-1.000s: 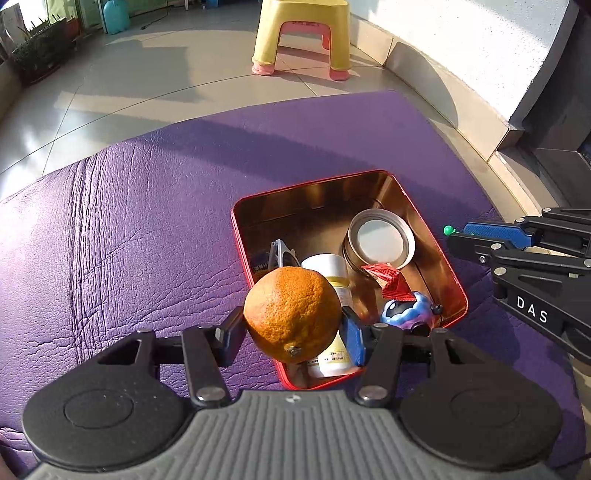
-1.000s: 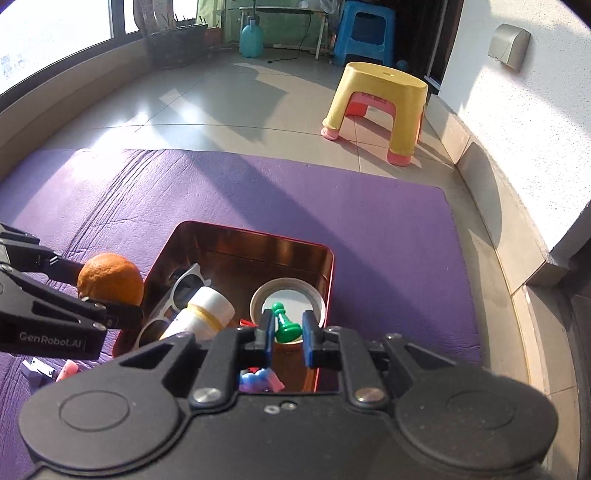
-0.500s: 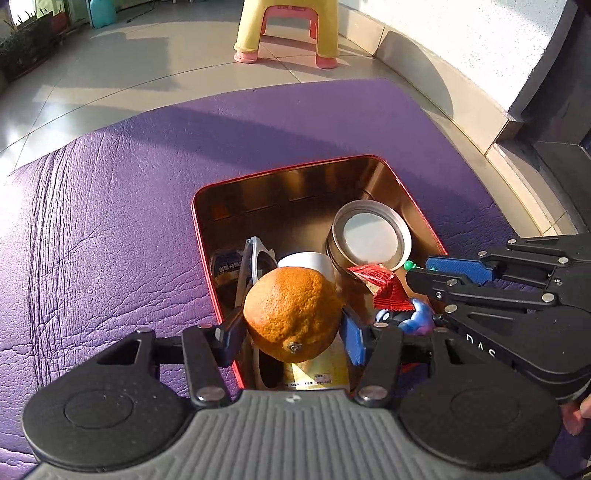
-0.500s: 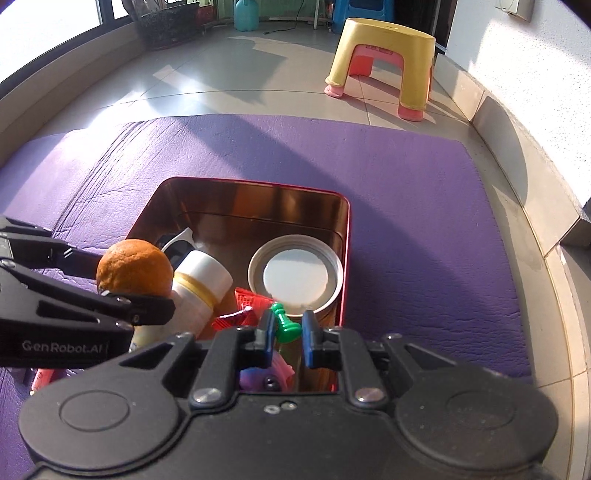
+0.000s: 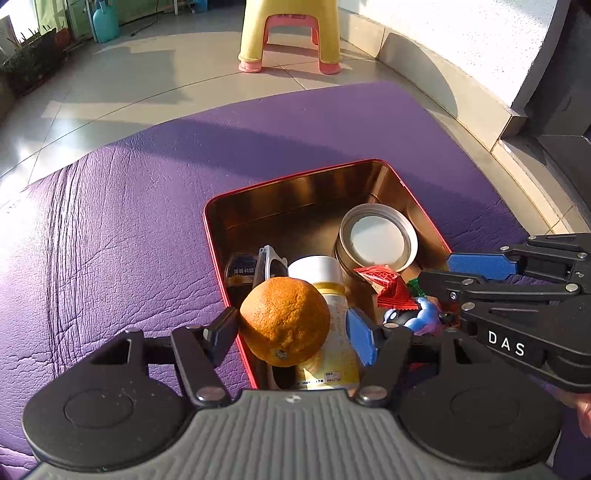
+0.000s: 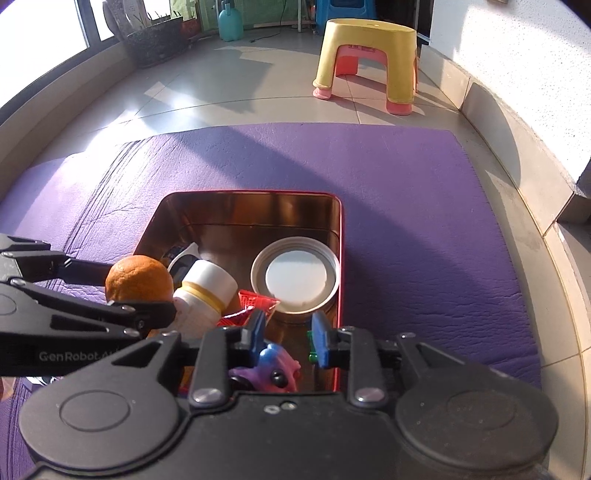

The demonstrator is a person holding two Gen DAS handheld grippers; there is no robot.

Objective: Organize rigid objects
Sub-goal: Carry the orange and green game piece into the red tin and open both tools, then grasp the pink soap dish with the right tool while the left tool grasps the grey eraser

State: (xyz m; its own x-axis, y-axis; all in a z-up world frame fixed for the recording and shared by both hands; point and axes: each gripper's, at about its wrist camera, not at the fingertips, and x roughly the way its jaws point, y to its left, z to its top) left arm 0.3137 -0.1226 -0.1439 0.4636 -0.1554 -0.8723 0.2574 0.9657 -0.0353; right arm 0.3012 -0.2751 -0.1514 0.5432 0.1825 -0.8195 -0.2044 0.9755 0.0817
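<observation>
A red tin box with a gold inside sits on the purple mat. It holds a round metal lid, a white bottle, sunglasses, a red wrapper and a blue-purple toy. My left gripper is shut on an orange over the box's left edge. My right gripper is open above the box; a small green piece shows just below its right finger.
The purple mat lies on a tiled floor. A yellow and pink stool stands beyond it. A white wall runs along the right. A planter and a blue jug stand at the back.
My right gripper has opened over the box and let go of the green piece, which dropped from between its fingers. My left gripper has carried the orange forward to the box's left edge.
</observation>
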